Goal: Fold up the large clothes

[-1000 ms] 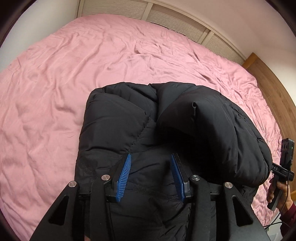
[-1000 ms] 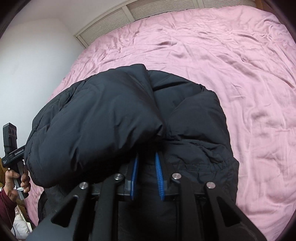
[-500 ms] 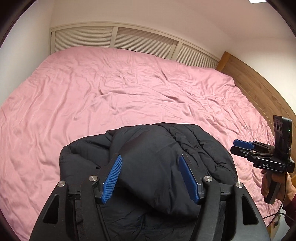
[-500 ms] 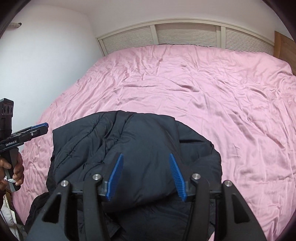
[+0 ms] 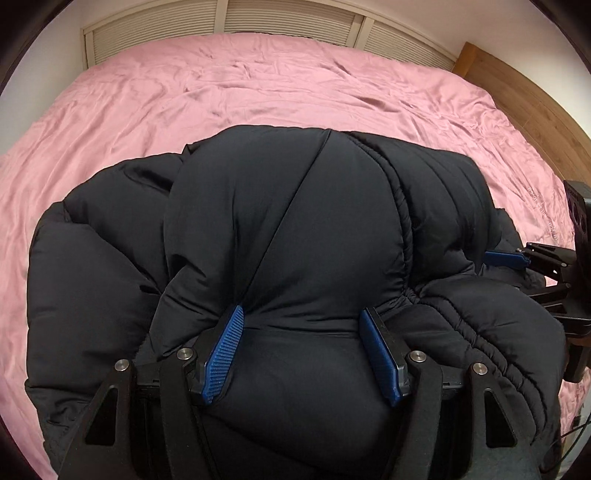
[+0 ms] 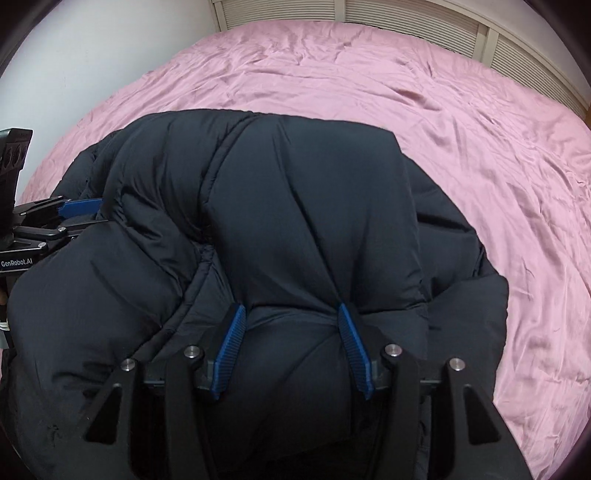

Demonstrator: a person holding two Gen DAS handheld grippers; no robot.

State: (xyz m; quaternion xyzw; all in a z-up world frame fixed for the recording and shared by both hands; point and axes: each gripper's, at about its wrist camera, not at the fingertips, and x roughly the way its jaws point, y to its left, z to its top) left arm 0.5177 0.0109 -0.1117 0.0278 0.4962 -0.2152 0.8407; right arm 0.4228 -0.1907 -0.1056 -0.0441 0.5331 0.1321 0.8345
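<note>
A black puffer jacket [image 5: 295,221] lies bundled in a thick fold on the pink bed [image 5: 258,85]. My left gripper [image 5: 301,310] points steeply down onto its top, jaws wide. Padding bulges up between the blue pads [image 5: 225,350], and the fingertips dent the fabric without pinching it. My right gripper [image 6: 290,306] stands the same way on the jacket [image 6: 295,203], open, with a puffy ridge between its pads [image 6: 231,350]. Each gripper shows at the edge of the other's view: the right gripper [image 5: 506,258] and the left gripper [image 6: 79,206], both against the jacket's sides.
The wrinkled pink sheet [image 6: 480,147] stretches far behind and beside the jacket. Louvred panels [image 5: 277,14] run along the bed's far edge. A wooden board [image 5: 535,110] borders the right side and a white wall [image 6: 92,55] the left.
Both grippers let go of the jacket's fabric and widened, drew back above it, then came down onto the folded bundle. The jacket now lies flatter and fills both views.
</note>
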